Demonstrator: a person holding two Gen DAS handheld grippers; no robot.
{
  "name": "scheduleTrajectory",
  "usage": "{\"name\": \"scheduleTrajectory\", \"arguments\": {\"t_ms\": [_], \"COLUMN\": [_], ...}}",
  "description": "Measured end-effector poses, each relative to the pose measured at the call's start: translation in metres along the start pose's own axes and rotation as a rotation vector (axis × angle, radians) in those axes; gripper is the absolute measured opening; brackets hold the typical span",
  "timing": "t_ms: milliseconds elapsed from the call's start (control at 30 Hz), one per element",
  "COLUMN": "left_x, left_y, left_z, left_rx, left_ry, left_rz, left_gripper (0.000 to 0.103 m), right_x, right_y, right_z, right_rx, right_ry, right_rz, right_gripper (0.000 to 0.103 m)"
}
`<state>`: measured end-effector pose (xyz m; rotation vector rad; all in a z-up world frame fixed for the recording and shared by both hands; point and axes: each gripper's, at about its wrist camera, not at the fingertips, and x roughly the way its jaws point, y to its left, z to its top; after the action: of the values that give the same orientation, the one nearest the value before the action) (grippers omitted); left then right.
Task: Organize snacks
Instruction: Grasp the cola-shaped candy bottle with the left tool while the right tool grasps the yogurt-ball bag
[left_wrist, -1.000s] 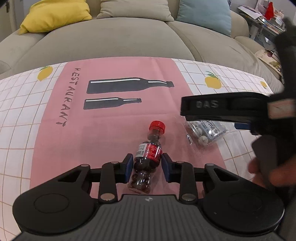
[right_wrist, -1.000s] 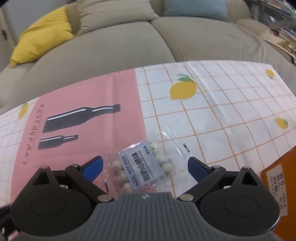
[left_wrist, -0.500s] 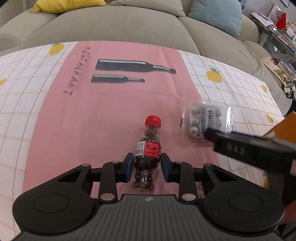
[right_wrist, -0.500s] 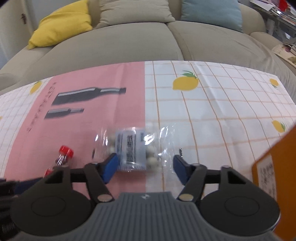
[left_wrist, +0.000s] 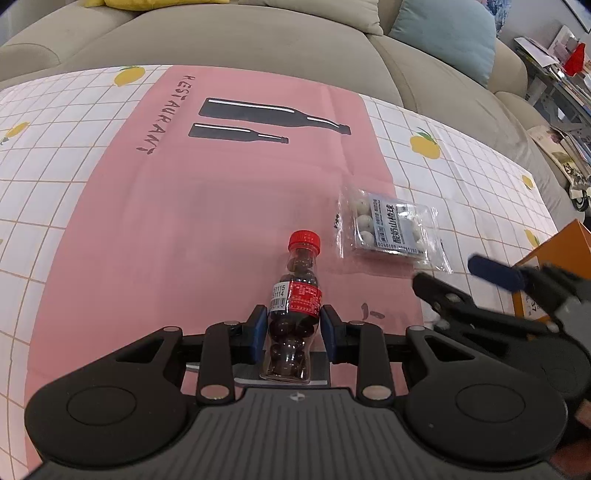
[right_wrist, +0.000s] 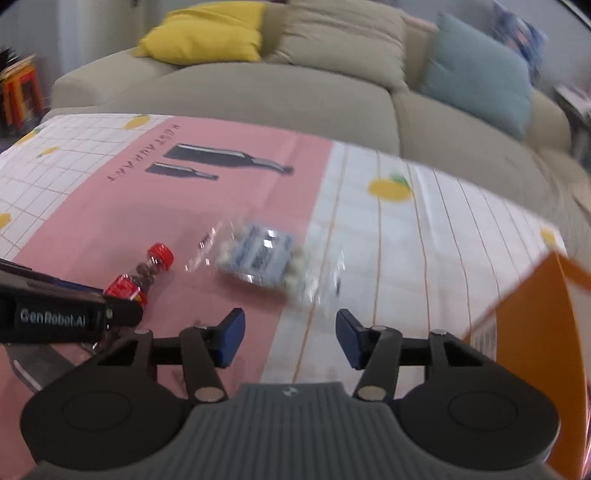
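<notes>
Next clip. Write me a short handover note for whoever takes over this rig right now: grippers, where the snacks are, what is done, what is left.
Left gripper: shut on the small red-capped bottle of dark candy balls, low over the pink cloth.
Right gripper: open, nothing between its pads; the clear packet of white balls lies just ahead of it on the cloth.
Orange box: at the right edge of the table.
Done: bottle gripped.
Left: probably put the bottle away, then pick up the packet; neither snack is stowed yet.
</notes>
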<state>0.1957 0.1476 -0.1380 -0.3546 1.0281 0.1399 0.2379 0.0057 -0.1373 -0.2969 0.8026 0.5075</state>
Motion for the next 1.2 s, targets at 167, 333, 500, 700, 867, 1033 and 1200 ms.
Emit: {"name": "scheduleTrajectory", "arguments": {"t_ms": [167,333,500,700,867,1033,1200], "left_x": [0.001,-0.001,-0.002,0.002,0.007,0.009,0.01], "left_y": [0.006,0.009,0.013,0.017,0.018,0.023,0.025], "left_z": [0.002,0.001,0.003,0.008,0.016,0.021,0.024], "left_rx": [-0.018,-0.024,-0.03,-0.051,-0.065,-0.062,-0.061], "left_ry": [0.005,-0.002,-0.018,-0.027,-0.035,-0.038,-0.033], "left_rz": [-0.01,-0.012,0.017,0.013,0.011,0.009,0.004], "left_gripper": [0.034,0.034,0.034,0.034,0.034,0.034,0.034], "right_x": [0.021,0.028,0.009,-0.01,0.007,0.04,0.066], "right_y": [-0.001,-0.007,0.017,0.03,0.021,0.014,0.009], "right_z": [0.009,0.001,-0.013,-0.017,0.006,0.031,0.044], "right_rx": [-0.05,0.013,-0.036,-0.11,-0.133,-0.156,-0.1], "right_ry": [0.028,0.036,0.025,-0.049,-0.089,-0.08,-0.021], "right_rz": [-0.024,0.012,0.112,0.077,0.051,0.058,0.114], "right_gripper": [0.054,0.014,0.0,0.014,0.057,0.077,0.077]}}
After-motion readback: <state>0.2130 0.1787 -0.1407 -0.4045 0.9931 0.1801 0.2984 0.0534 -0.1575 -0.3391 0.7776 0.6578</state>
